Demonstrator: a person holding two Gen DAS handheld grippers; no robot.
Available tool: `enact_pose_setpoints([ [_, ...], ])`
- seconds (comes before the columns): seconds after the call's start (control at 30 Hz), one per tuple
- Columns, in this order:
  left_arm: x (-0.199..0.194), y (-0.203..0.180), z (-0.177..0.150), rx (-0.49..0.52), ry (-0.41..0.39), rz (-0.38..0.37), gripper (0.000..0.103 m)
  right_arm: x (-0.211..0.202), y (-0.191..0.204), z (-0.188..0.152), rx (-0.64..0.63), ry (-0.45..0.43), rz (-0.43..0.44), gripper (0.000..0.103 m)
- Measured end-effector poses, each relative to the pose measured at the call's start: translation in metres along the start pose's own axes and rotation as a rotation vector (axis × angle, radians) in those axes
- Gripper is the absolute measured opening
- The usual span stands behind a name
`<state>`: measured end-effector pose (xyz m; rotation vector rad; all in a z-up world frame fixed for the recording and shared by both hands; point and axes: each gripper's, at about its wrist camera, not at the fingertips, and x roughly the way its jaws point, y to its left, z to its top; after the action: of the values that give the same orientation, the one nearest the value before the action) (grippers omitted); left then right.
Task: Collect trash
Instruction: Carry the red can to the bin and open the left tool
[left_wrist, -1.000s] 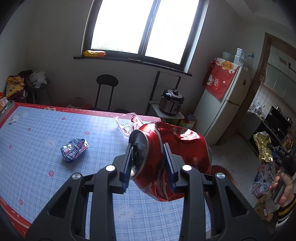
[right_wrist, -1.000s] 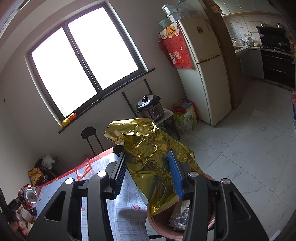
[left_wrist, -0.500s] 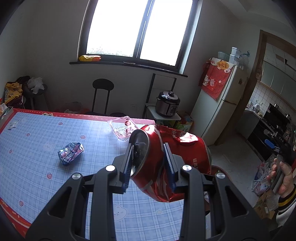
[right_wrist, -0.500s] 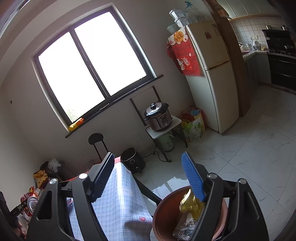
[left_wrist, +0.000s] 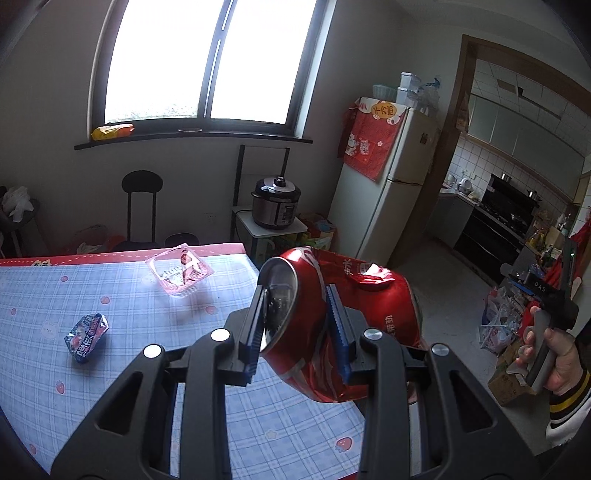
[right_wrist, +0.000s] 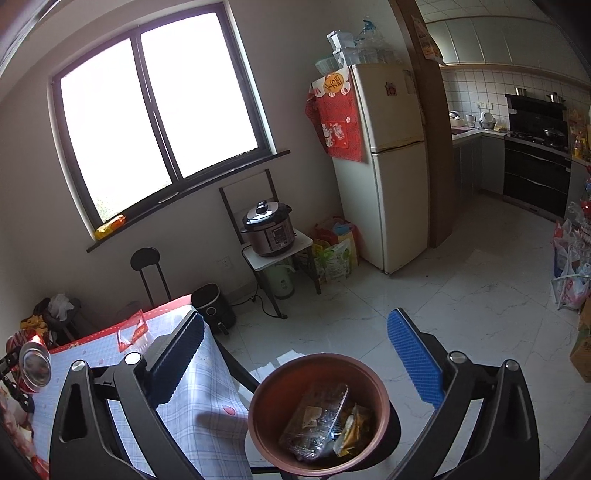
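Note:
My left gripper (left_wrist: 294, 295) is shut on a crushed red soda can (left_wrist: 373, 306) and holds it above the table's right end. On the cloth lie a blue snack wrapper (left_wrist: 86, 338) and a clear pink-printed plastic packet (left_wrist: 179, 271). In the right wrist view my right gripper (right_wrist: 295, 319) hangs over a brown bin (right_wrist: 317, 358); its jaws are opening and nothing is between them. A gold foil wrapper (right_wrist: 354, 424) and a clear plastic pack (right_wrist: 317, 413) lie inside the bin. The can (right_wrist: 35, 363) also shows at the far left of that view.
The table (left_wrist: 110, 369) has a blue checked cloth with a red border. Beyond its end stand a pressure cooker (right_wrist: 267, 230) on a small stand, a fridge (right_wrist: 391, 177) and a black stool (left_wrist: 142, 206). Bags (right_wrist: 570, 273) crowd the floor at the right.
The right gripper has opened wide and the gold foil wrapper has dropped from it into the brown bin. The left gripper has carried the can toward the table's right end.

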<state>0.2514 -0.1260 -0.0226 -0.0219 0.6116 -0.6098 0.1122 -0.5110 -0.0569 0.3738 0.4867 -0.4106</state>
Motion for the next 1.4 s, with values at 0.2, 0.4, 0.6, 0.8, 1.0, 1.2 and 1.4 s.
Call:
enact_pose_setpoints([
  [0.2,0.042,-0.055,0.003,0.063,0.041,-0.125,0.035,-0.02,-0.021,-0.014,-0.028,0.017,-0.055,0.097],
  [0.4,0.088,-0.117,0.004,0.125,0.075,-0.226,0.035,-0.038,-0.056,-0.02,-0.025,0.021,-0.119,0.097],
  [0.6,0.128,-0.174,0.005,0.166,0.087,-0.274,0.035,-0.05,-0.1,-0.022,0.013,0.022,-0.167,0.097],
  [0.8,0.149,-0.211,0.012,0.165,0.067,-0.26,0.036,-0.05,-0.128,-0.02,0.033,0.03,-0.18,0.097],
  [1.0,0.138,-0.221,0.021,0.154,-0.025,-0.259,0.09,-0.042,-0.141,-0.021,0.036,0.041,-0.168,0.097],
  [1.2,0.121,-0.203,0.018,0.151,-0.004,-0.166,0.097,-0.027,-0.141,-0.019,0.04,0.073,-0.14,0.097],
  [1.4,0.09,-0.156,0.005,0.082,-0.012,0.004,0.097,-0.004,-0.122,-0.012,-0.019,0.099,-0.073,0.097],
])
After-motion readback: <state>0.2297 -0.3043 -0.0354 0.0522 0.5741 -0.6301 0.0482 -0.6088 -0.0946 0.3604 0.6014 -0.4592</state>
